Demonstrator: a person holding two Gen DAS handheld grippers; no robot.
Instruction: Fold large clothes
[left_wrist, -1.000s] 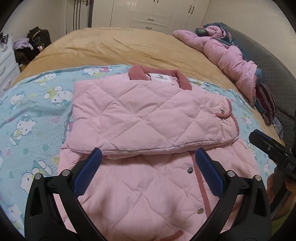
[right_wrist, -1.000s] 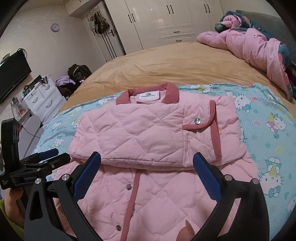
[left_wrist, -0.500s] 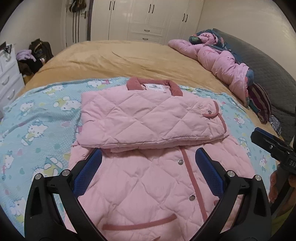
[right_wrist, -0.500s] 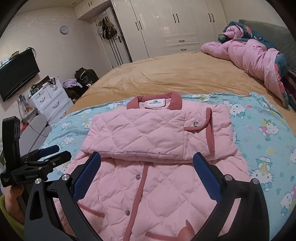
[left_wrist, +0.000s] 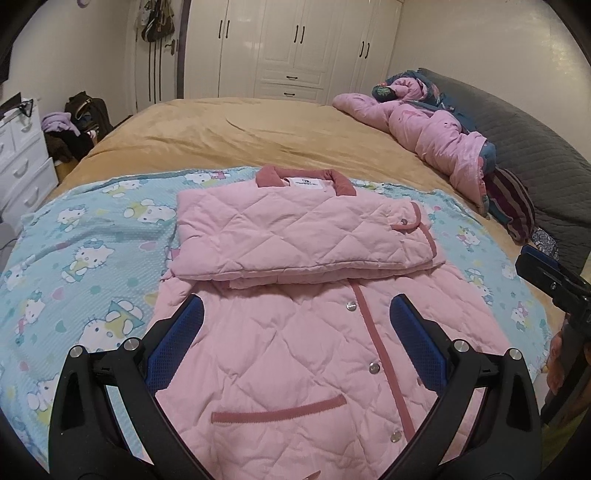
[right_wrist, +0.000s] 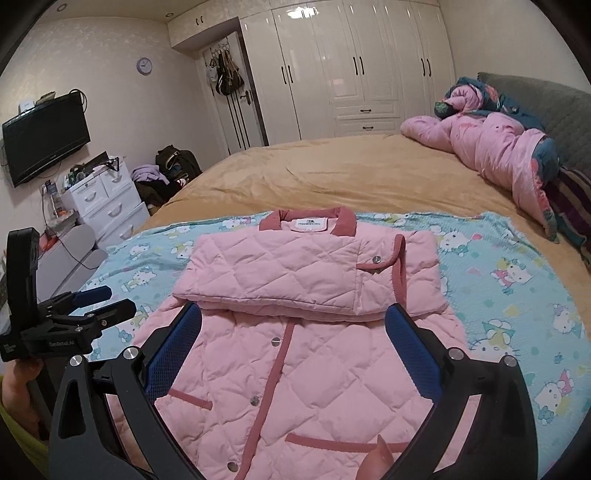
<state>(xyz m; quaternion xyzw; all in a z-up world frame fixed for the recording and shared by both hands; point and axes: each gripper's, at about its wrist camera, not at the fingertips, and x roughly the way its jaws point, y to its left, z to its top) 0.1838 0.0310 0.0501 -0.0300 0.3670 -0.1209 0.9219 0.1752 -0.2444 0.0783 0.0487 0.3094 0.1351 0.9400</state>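
Note:
A pink quilted jacket (left_wrist: 295, 350) (right_wrist: 295, 362) with dark-pink trim lies flat on a light-blue cartoon-print blanket (left_wrist: 85, 251) (right_wrist: 509, 280) spread on the bed. Its sleeves are folded across the chest in a thick band (left_wrist: 295, 236) (right_wrist: 295, 273) below the collar. My left gripper (left_wrist: 297, 314) hovers open above the jacket's lower half, holding nothing; it also shows from the side at the left in the right wrist view (right_wrist: 99, 302). My right gripper (right_wrist: 293, 325) is open over the same lower half, empty, and its tip shows at the right edge (left_wrist: 550, 273).
The bed has a tan cover (left_wrist: 258, 133) behind the blanket. A bunched pink duvet (left_wrist: 436, 136) (right_wrist: 498, 151) lies at the far right by a grey headboard (left_wrist: 532, 147). White drawers (right_wrist: 107, 206) and a wall television (right_wrist: 44, 136) stand left; white wardrobes (right_wrist: 351, 66) line the back wall.
Both grippers have pulled back and risen from the jacket, so more of its lower half, with pocket trim and snaps, now shows. Both stayed open. The jacket has not moved.

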